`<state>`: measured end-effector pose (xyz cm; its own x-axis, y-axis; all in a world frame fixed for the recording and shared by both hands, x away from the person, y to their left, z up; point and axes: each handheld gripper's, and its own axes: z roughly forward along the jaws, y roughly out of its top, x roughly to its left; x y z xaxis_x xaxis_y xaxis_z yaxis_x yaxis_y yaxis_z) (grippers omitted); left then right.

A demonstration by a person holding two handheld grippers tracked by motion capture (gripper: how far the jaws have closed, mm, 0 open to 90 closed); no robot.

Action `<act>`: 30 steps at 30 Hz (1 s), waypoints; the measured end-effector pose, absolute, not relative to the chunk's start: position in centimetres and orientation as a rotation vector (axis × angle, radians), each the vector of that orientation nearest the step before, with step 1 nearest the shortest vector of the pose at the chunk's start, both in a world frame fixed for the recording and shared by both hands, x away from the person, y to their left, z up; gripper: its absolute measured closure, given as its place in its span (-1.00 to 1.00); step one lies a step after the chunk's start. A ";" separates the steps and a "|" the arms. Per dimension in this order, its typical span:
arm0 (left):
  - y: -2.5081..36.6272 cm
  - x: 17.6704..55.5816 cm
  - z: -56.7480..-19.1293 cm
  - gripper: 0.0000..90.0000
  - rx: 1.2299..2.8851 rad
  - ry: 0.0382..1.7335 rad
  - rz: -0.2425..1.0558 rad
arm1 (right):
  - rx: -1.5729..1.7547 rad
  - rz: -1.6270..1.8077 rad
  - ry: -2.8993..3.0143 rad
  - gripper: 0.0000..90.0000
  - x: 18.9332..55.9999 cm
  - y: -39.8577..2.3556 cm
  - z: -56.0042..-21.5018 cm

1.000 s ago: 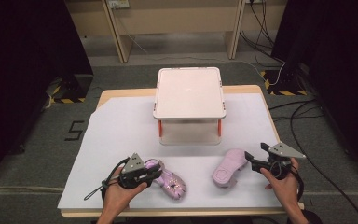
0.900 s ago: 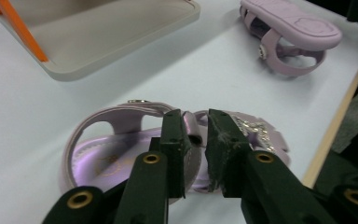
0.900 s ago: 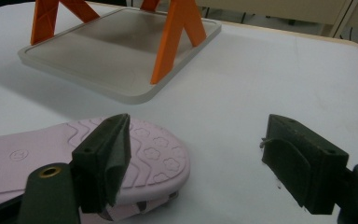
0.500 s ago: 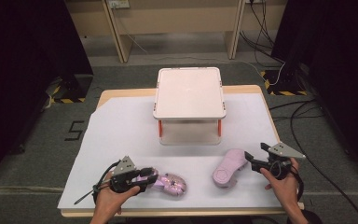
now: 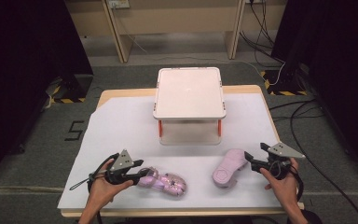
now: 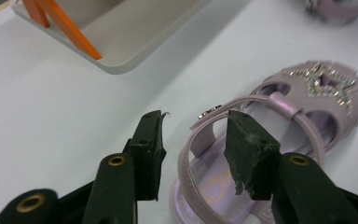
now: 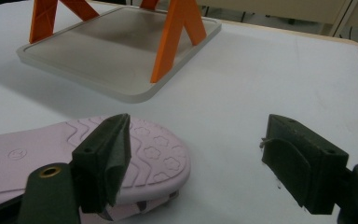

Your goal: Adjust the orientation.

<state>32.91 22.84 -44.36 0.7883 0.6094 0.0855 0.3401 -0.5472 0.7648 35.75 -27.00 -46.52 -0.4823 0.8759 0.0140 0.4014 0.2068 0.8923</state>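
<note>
Just ahead of the left claw [image 5: 140, 169], upright sandal [image 5: 164, 181] lies w/ heel end toward the claw, jewelled toe end pointing away to the person's right; long axis runs roughly in line w/ the claw. In the left gripper view the heel strap [image 6: 205, 135] stands in the gap between the two jaws, one jaw outside it, the other over the footbed. Jaws have just been opening, now abt half apart, pads don't seem to press the strap, so nothing held. Second sandal [image 5: 230, 168] lies sole-up just off the right claw [image 5: 254, 157], which gapes wide, empty; its sole edge sits by one jaw. White shelf stand [image 5: 189, 93] farther out on the table [image 5: 121, 126], beyond both. Left claw nearer to upright sandal; next move there prob. depends on whether it re-grips or backs off.
</note>
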 end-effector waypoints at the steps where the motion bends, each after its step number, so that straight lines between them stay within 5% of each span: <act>1: 22.5 33.1 -44.3 0.25 2.232 0.657 0.439 | 1.181 1.229 1.980 -0.46 35.7 -27.0 -46.5; 13: 20.5 35.0 -45.1 0.12 2.342 0.481 0.364 | 1.171 1.229 1.986 -0.46 35.8 -27.0 -46.5; 17: 20.2 35.2 -45.3 0.42 2.333 0.514 0.339 | 1.174 1.231 1.985 -0.46 35.8 -27.0 -46.5; 21: 20.2 34.9 -45.1 0.50 2.323 0.537 0.351 | 1.173 1.232 1.985 -0.46 35.8 -27.0 -46.5; 30: 21.4 33.8 -45.0 0.54 2.084 0.987 0.329 | 1.171 1.232 1.987 -0.46 35.8 -27.0 -46.5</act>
